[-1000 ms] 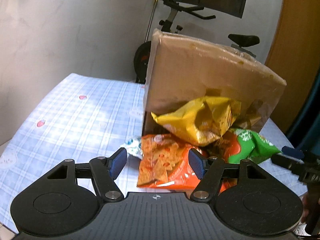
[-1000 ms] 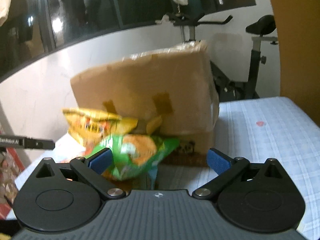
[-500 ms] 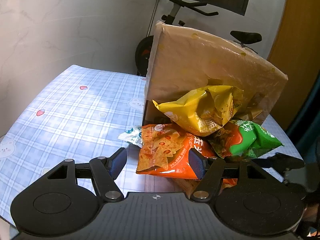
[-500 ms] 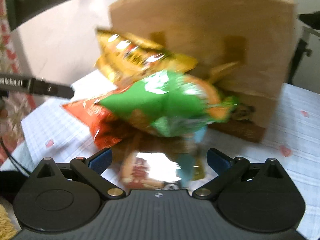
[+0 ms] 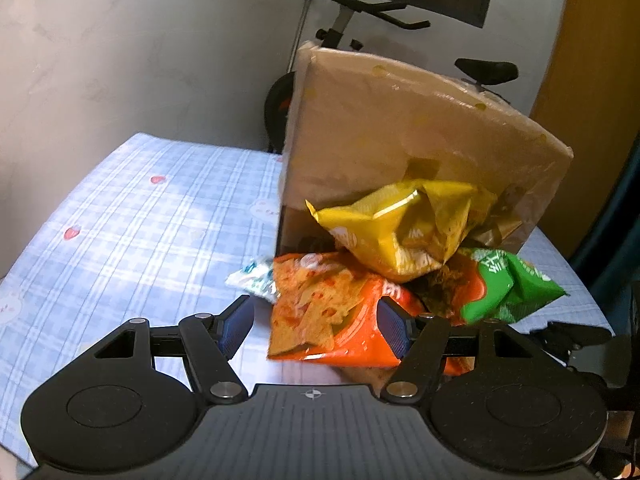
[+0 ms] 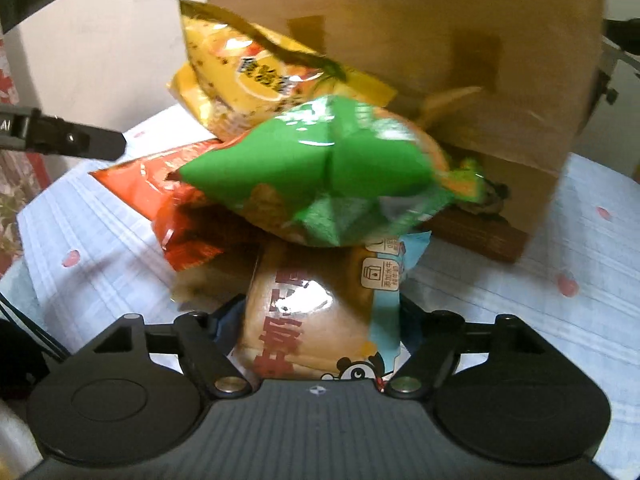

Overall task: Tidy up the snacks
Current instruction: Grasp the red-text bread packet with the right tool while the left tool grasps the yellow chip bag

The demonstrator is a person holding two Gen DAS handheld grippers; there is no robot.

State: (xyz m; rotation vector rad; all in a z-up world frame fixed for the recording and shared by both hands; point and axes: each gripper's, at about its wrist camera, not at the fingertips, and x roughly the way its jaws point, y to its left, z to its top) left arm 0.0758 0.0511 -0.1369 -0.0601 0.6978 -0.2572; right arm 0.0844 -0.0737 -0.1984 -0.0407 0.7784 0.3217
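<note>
Right gripper [image 6: 320, 320] fingers have been closing around a glossy bread packet [image 6: 316, 320]; left gripper [image 5: 316, 320] gapes beside a crinkly orange chip bag [image 5: 332, 312].

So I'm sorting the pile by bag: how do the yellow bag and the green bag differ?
The yellow bag sits highest, leaning against the cardboard box; the green bag lies lower, resting on the other packets. The yellow bag looks crumpled and creased; the green bag looks puffed and smoother in the right wrist view. Both are shiny snack bags in one heap, and neither is in a gripper.

Five snack bags [image 6: 320, 184], one cardboard box [image 5: 400, 140]
</note>
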